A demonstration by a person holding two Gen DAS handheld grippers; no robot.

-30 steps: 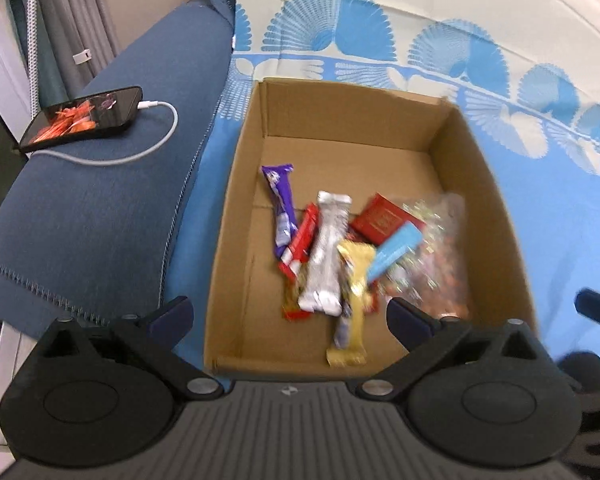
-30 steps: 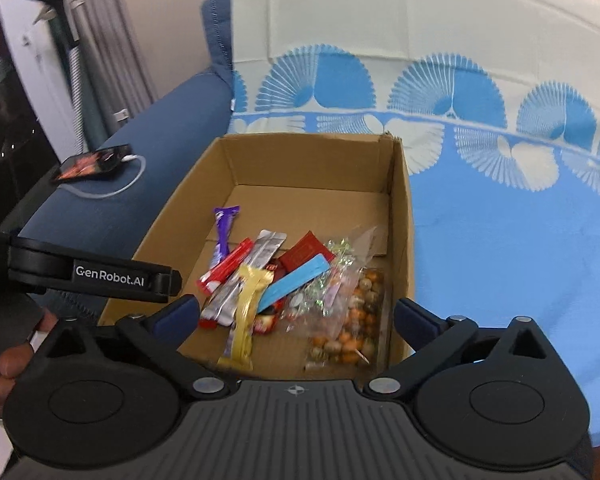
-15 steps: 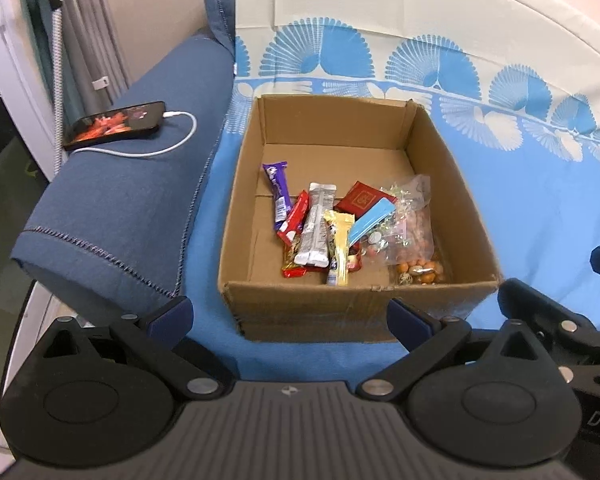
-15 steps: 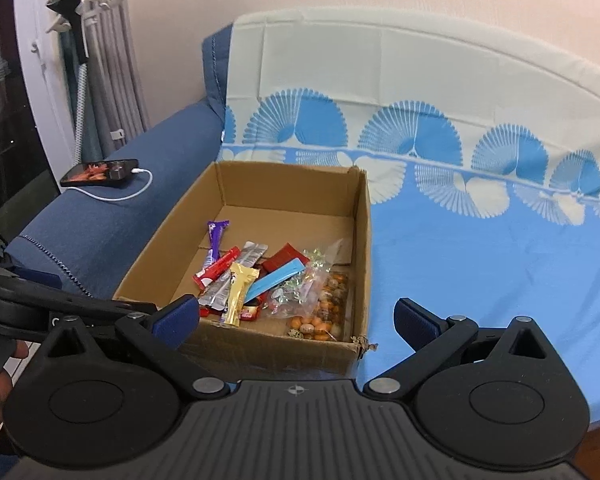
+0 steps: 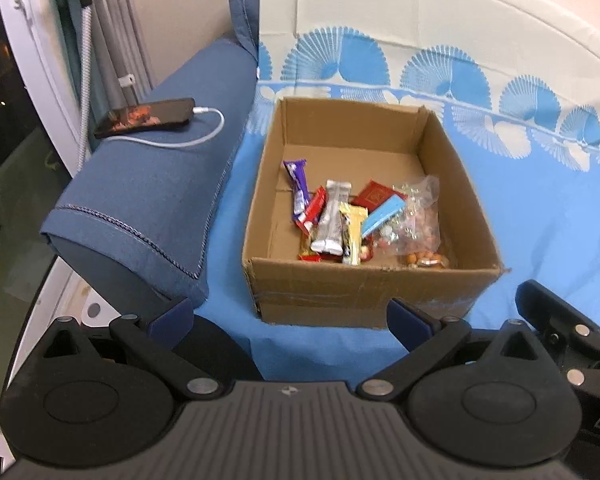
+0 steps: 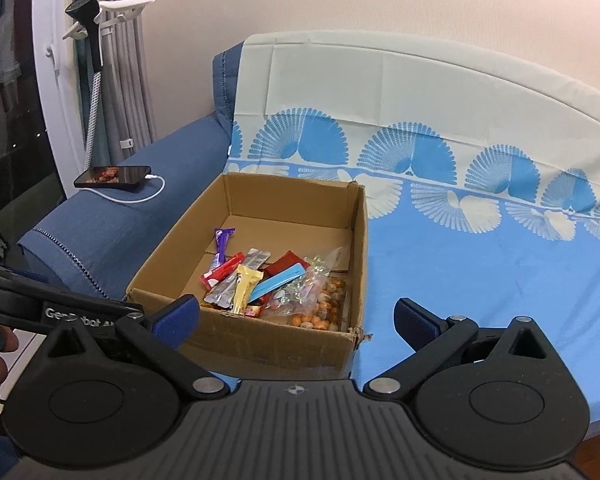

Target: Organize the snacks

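You have drawn both tools back from the cardboard box [image 5: 364, 288]: a second ago they hung right over its open top, and now the whole box shows ahead of them on the blue patterned sofa cover [image 6: 480, 280]. Your left tool [image 5: 290, 318] and right tool [image 6: 296, 316] both stand with jaws wide apart, holding nothing. That retreat, with the hands empty, suggests the gathering is finished or nearly so. The snacks lie heaped inside the box against its near wall: a clear bag of sweets [image 5: 418, 220] toward the box's right wall, then a silver bar [image 5: 332, 222], a yellow bar [image 5: 352, 232], a purple bar [image 5: 296, 188] and a light-blue stick [image 5: 384, 214]. Left of the box runs the sofa's dark blue armrest [image 5: 148, 204], carrying a phone [image 5: 146, 116] on its white charging cable [image 5: 196, 136]. Beyond the armrest, grey curtains [image 6: 128, 92] hang beside a dark window.
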